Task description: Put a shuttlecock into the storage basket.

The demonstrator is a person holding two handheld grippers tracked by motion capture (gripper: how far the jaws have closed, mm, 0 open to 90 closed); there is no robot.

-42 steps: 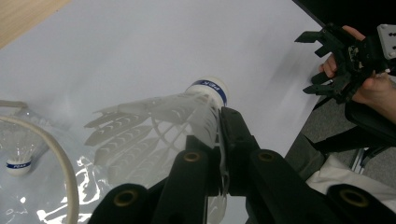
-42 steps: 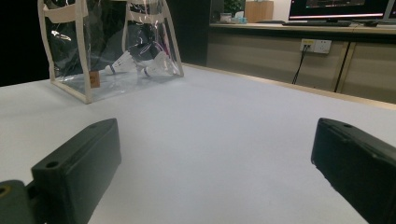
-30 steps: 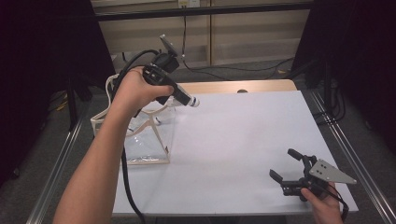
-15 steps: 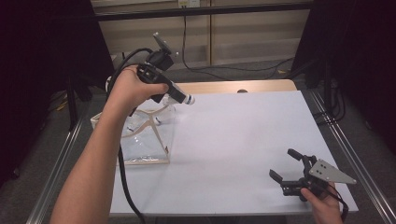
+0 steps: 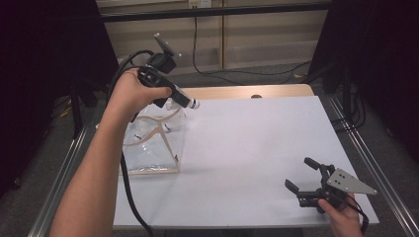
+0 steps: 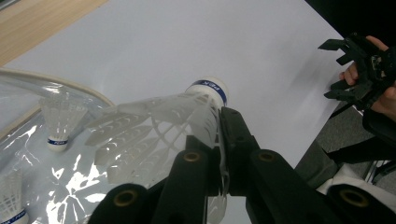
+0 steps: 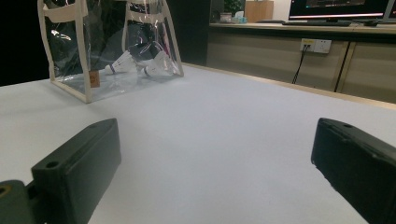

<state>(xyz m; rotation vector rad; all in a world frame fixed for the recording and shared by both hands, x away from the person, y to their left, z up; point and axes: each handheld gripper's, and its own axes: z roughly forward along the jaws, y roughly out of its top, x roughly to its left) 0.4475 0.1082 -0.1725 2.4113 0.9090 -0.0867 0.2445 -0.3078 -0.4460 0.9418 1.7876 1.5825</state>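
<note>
High view: the left gripper [image 5: 174, 96], raised above a clear plastic bag with cream trim [image 5: 153, 148] at the left edge of the white desk [image 5: 257, 148], pinches a white plastic shuttlecock with a blue-banded cork [image 5: 185, 101]. The right gripper [image 5: 309, 180] rests near the desk's front right corner, fingers spread.

Left gripper view: the fingers [image 6: 238, 140] squeeze the shuttlecock's skirt; two more shuttlecocks [image 6: 60, 119] lie in the bag below.

Right gripper view: the fingers [image 7: 79, 168] stand wide apart, nothing between them; two shuttlecocks sit in the bag. Three counted in all; the held one likely goes in or comes out.
</note>
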